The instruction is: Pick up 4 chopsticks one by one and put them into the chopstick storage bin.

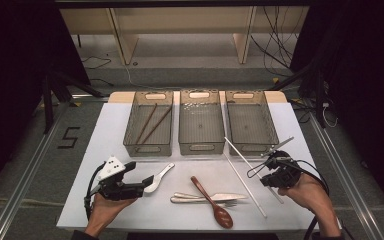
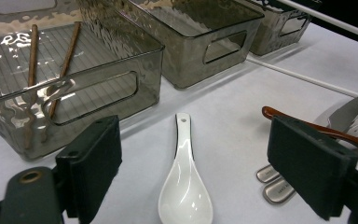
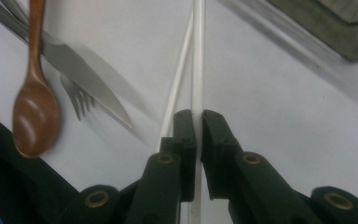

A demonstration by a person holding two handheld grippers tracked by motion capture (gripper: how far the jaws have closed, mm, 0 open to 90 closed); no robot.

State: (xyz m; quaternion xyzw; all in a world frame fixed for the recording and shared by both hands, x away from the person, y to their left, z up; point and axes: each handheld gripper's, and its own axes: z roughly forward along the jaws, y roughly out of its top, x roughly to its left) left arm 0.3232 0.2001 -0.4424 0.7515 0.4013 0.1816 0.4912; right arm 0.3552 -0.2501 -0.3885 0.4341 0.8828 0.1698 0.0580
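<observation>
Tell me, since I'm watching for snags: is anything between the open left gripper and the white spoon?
Nothing visible. The white spoon lies on bare table between the left gripper's open jaws; the wooden spoon sits off to one side.

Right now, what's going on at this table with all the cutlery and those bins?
A person is sorting utensils into three grey bins, a gripper in each hand. The right gripper is shut on one white chopstick, with a second white chopstick lying beside it. The left gripper is open, poised over a white spoon on the table. Two brown chopsticks already lie in the left bin. A wooden spoon, knife and fork wait on the table.
</observation>
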